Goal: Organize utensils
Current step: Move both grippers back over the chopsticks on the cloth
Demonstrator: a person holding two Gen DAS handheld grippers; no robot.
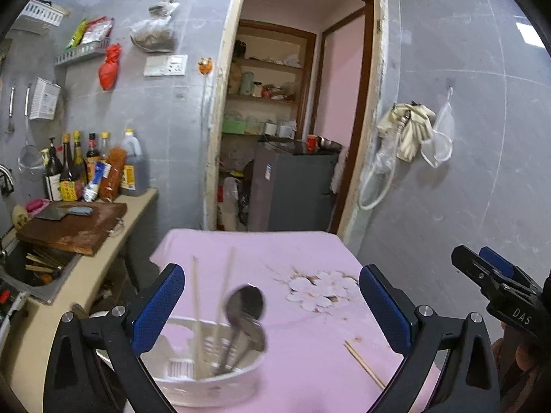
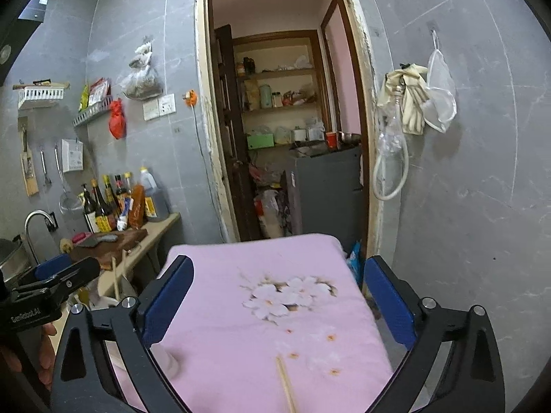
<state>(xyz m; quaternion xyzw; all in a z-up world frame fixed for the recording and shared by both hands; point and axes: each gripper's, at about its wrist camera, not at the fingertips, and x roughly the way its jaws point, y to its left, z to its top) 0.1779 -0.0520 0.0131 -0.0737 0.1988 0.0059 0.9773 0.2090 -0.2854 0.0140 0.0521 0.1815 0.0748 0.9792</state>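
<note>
Left claw (image 1: 272, 313) spread wide and empty above white holder (image 1: 220, 385) of spoons (image 1: 246, 304) at the tabletop's (image 1: 310, 251) left edge, right claw (image 2: 279, 306) wide, empty, chopsticks (image 2: 286, 383) loose beneath.

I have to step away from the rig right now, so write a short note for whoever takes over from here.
Left tool: open, holding nothing, over the white plastic utensil basket.
Right tool: open, holding nothing, over the pink flowered tablecloth.
Done: two metal spoons and two pale wooden chopsticks stand in the basket.
Left: one loose pair of wooden chopsticks lies on the cloth to the right of the basket, nearest the right tool. Pick it up and drop it in the basket.
</note>
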